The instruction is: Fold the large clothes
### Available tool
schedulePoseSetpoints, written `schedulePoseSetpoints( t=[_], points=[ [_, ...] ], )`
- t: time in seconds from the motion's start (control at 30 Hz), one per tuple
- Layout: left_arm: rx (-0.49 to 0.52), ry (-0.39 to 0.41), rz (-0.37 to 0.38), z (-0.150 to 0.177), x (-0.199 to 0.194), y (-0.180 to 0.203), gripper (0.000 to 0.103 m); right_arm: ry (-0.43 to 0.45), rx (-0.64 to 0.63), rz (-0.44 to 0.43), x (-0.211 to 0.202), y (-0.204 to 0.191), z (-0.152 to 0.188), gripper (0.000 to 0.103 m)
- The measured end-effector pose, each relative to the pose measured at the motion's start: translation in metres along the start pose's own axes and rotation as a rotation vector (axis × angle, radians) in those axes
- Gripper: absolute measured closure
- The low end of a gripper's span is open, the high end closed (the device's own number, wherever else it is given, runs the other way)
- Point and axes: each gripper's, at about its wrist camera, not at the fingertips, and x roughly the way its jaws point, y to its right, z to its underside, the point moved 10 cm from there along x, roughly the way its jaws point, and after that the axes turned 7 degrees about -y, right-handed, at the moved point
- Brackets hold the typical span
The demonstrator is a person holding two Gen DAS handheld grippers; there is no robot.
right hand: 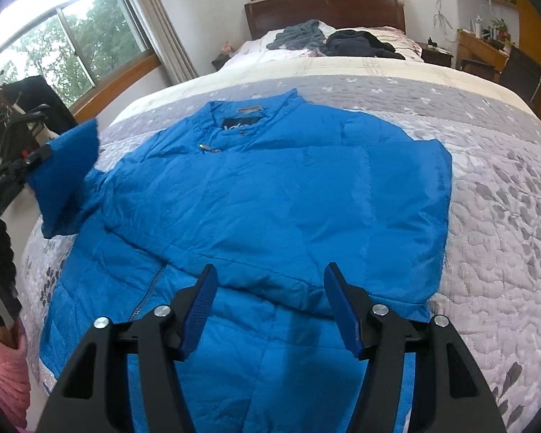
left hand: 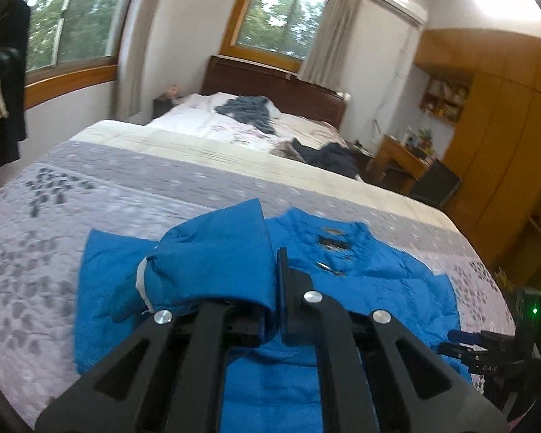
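The bed (right hand: 487, 187) fills most of both views, covered by a grey quilt with a leaf print that gives way to a cream band farther up. At its head end, near the dark wooden headboard (right hand: 324, 7), lie a rumpled grey garment (right hand: 299, 34) and a dark garment (right hand: 360, 45), well apart from the work.

The blue jacket (right hand: 270, 187) lies spread flat on the grey quilt near the foot edge of the bed, collar toward the headboard, zipper running down to the near edge. Its far-right sleeve is folded across the chest, the cuff edge lying just ahead of the right gripper.

The jacket's other sleeve (left hand: 216, 259) is lifted off the quilt at the left edge of the bed. The left gripper (left hand: 270, 288) is clenched on it: blue fabric is bunched between the two fingers and drapes over the left one, hiding it, while the right finger (left hand: 283, 278) presses against the cloth. In the right wrist view the same sleeve (right hand: 68, 176) hangs raised beside the jacket's shoulder.

The right gripper (right hand: 270, 310) hovers above the lower front of the jacket, its blue-padded fingers (right hand: 198, 310) spread wide with nothing between them, the folded sleeve's hem just beyond the tips.
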Motion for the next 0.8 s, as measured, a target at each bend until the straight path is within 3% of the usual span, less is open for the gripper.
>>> schedulePoseSetpoints(
  t=[0.23, 0.53, 0.63, 0.7, 0.77, 0.8],
  points=[
    [0.071, -0.088, 0.054, 0.031, 0.05, 0.052, 0.1, 0.002, 0.027, -0.007, 0.001, 0.009, -0.002, 0.041],
    [0.135, -0.263, 0.066, 0.077, 0.113, 0.068, 0.093, -0.012, 0.053, -0.011, 0.007, 0.02, 0.0, 0.041],
    [0.136, -0.313, 0.107, 0.091, 0.114, 0.068, 0.083, -0.017, 0.053, -0.007, 0.01, 0.02, 0.001, 0.041],
    [0.14, -0.329, 0.171, 0.096, 0.1, 0.07, 0.068, -0.014, 0.051, -0.003, 0.009, 0.02, 0.001, 0.041],
    [0.139, -0.339, 0.247, 0.1, 0.081, 0.072, 0.046, -0.011, 0.05, -0.015, 0.007, 0.017, 0.0, 0.041],
    [0.135, -0.344, 0.301, 0.102, 0.067, 0.071, 0.045, -0.013, 0.05, -0.031, 0.006, 0.013, -0.001, 0.041]
  ],
)
